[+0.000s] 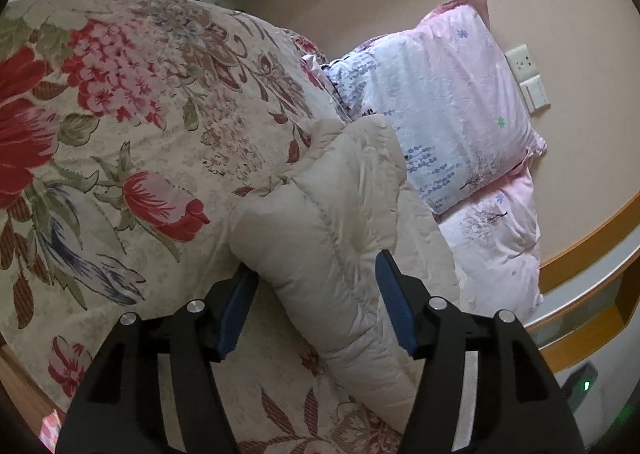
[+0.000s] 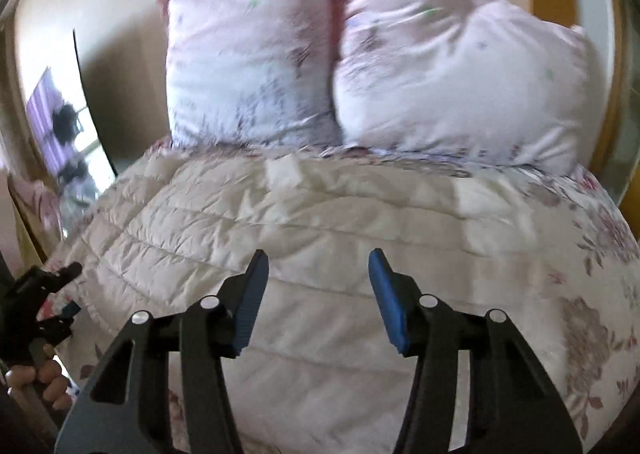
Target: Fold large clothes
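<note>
Left wrist view, left hand-held gripper (image 1: 316,302) spread wide, puffy cream jacket (image 1: 340,238) sleeve lying loose between its fingers on the flowered bed (image 1: 120,114), sleeve pointing toward pink pillows (image 1: 452,102), right wrist view, right hand-held gripper (image 2: 318,294) held apart with nothing in it, above the jacket (image 2: 280,222) spread sideways across the bed.

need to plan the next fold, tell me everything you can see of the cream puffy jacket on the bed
The cream puffy jacket looks like thin, crinkled quilted fabric stitched into padded bands. It lies spread across the floral bedspread, its far edge close to the two pink pillows. In the left wrist view one padded part, seemingly a sleeve, is bunched and doubled over, sitting between the open left gripper fingers; whether the pads touch it is unclear. The right gripper is open above the jacket, holding nothing.
</note>
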The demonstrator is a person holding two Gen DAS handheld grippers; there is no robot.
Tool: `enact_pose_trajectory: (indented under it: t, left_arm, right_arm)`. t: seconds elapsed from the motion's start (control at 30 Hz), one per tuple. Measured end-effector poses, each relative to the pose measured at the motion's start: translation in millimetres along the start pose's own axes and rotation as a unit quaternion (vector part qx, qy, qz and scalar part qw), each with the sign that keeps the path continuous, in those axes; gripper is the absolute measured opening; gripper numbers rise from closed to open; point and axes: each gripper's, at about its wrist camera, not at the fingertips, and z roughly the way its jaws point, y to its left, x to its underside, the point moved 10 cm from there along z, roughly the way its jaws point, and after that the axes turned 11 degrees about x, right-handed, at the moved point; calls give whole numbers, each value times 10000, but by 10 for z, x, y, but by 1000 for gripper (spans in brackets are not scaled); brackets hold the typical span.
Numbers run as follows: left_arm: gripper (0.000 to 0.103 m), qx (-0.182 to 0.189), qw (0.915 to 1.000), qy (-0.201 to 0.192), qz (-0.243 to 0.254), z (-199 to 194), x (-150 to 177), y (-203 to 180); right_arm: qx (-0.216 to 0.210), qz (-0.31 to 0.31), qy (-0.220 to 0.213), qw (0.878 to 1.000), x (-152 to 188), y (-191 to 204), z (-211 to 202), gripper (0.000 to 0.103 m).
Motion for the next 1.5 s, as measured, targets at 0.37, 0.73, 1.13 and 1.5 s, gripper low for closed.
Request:
enact_pose_trajectory:
  t: [0.37,0.73,1.13,1.5]
  left_arm:
    - [66,-135,9997,63,167,102,30,-44]
    - [45,-3,9997,-165,-196,213,-99,11]
    - [21,843,9911,-350,972,132,-230,-767]
    - [21,2402,9480,161,2083,131,219,-1909]
  right_arm:
    - [598,-430,431,9964,187,260,591,54]
    - [831,-742,545,9923,264,355,734,55]
    - [752,-695,645,9927,274,361,775,56]
    - [504,-614,755,9940,285,376,825,57]
